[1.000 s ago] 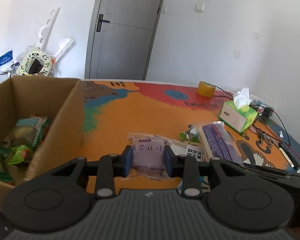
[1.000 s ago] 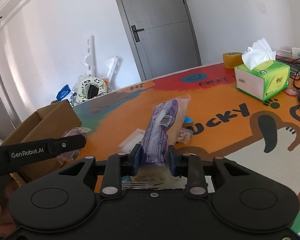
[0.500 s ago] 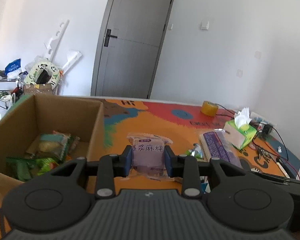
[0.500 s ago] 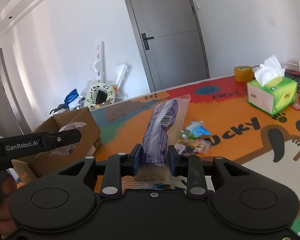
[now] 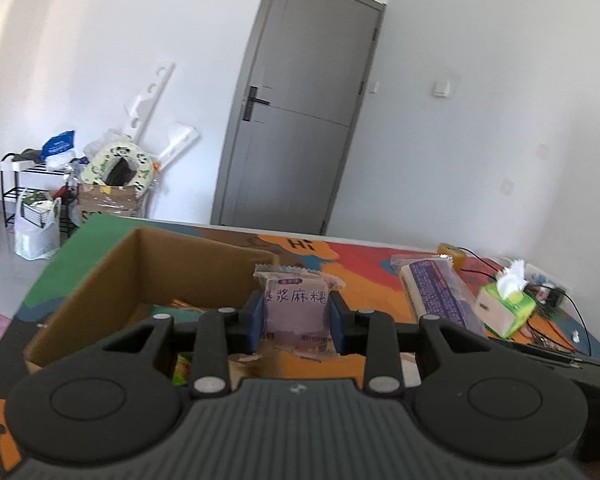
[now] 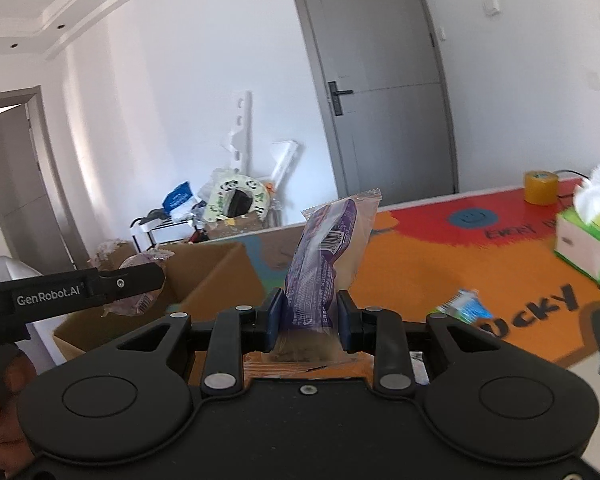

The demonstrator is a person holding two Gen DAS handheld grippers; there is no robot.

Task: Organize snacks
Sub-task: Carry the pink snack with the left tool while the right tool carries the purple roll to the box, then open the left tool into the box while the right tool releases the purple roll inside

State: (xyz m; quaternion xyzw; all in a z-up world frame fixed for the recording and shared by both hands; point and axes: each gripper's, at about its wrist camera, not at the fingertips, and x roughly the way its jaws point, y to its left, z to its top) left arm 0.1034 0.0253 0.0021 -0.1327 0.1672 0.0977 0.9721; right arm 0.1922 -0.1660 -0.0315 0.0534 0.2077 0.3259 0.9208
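Both packets have come up off the bench in the last second and swung toward the cardboard box (image 5: 148, 276): a second ago the left hand-held gripper (image 5: 296, 320) looked across the orange mat with the box off to its side, and now the open box lies directly ahead and below it, its far wall behind the pale purple mochi packet (image 5: 296, 308) clamped between the blue pads. The right hand-held gripper (image 6: 308, 316) has risen too and is clamped on the lower part of the long purple bread packet (image 6: 324, 264), which stands nearly upright above its jaws; in the left view the same packet (image 5: 436, 296) shows just to the right, held off the bench. From the right view the left tool sits over the near edge of the box with its packet at the tip, so the left drop looks closest, with the right to follow. Some green wrappers (image 5: 180, 368) already lie in the box, largely hidden by the gripper body. A small blue-green snack (image 6: 464, 308) is left on the mat, near the tissue box (image 6: 588, 240) and tape roll (image 6: 540, 187), so more sorting seems to remain
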